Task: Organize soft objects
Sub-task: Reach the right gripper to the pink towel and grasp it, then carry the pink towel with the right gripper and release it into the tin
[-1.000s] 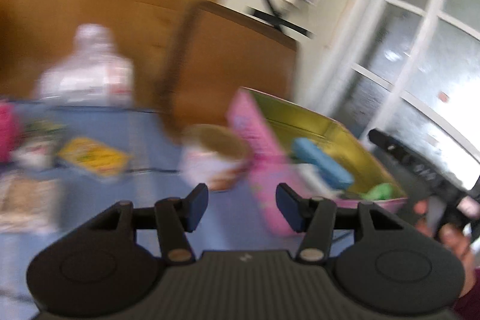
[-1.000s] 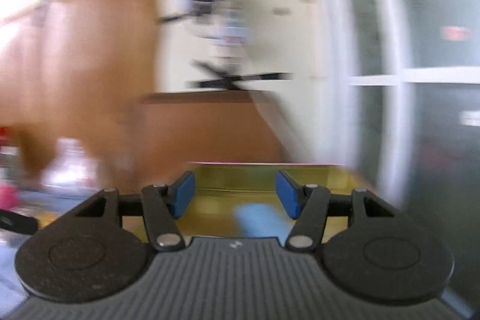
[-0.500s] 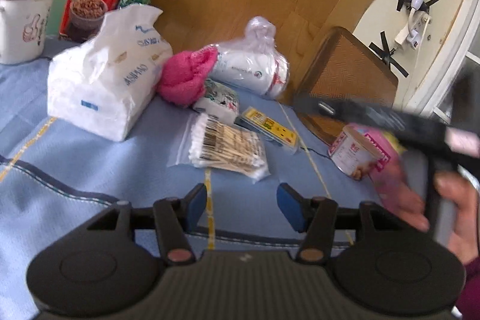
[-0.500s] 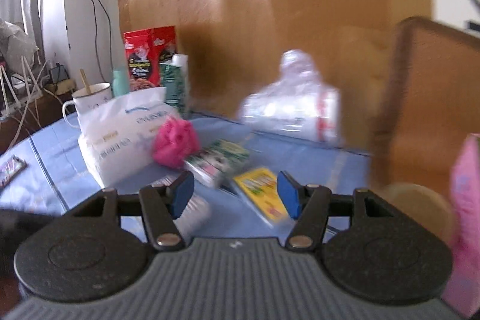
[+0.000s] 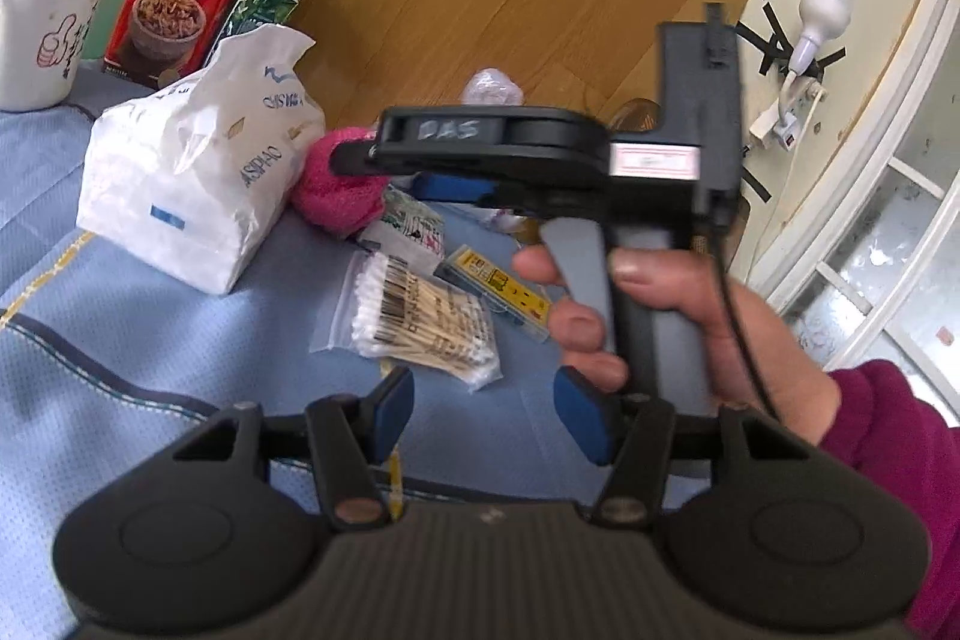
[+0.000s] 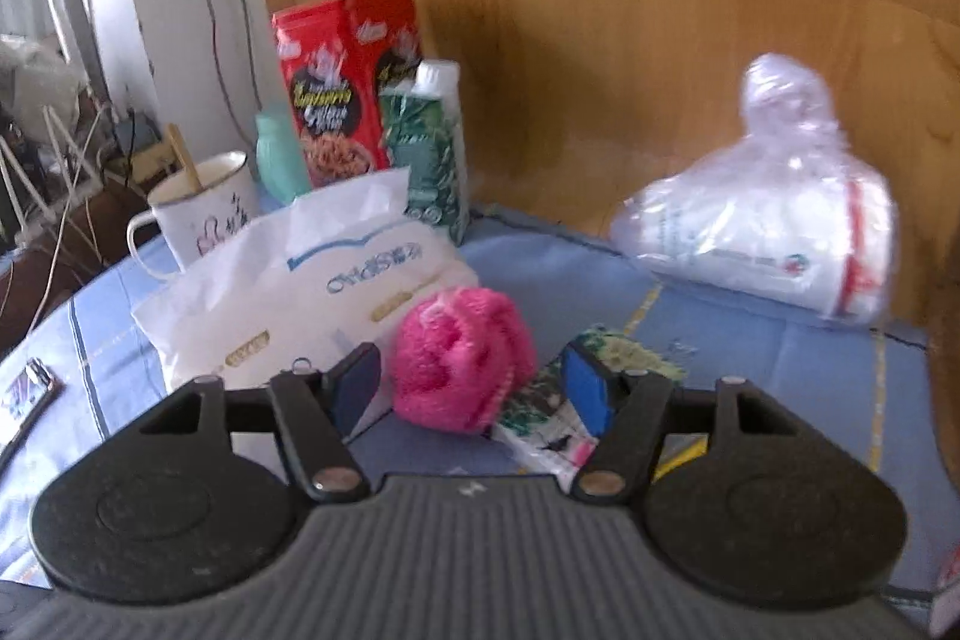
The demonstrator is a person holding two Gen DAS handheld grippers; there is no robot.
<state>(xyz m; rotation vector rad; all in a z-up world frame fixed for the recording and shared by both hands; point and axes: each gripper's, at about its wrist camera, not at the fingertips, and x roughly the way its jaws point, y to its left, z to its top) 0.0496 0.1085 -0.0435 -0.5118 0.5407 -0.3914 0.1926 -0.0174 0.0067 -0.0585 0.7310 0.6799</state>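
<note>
Right gripper (image 6: pixel 474 388) lines up on the pink puff (image 6: pixel 462 358), jaws just narrowing but apart, not pinching; it sits on the bench (image 6: pixel 570 268) beside the tissue pack (image 6: pixel 288 292) (left gripper (image 5: pixel 486 406) waits open).

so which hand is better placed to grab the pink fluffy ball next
Right. The right gripper is lined up on the pink fluffy ball, jaws either side and just closing. The left gripper hangs back, empty, over bare cloth.

Bare blue table (image 5: pixel 150 340) lies before the left claw (image 5: pixel 483 409); the cotton swab bag (image 5: pixel 420 316) and right hand (image 5: pixel 648 316) crowd beyond it.
</note>
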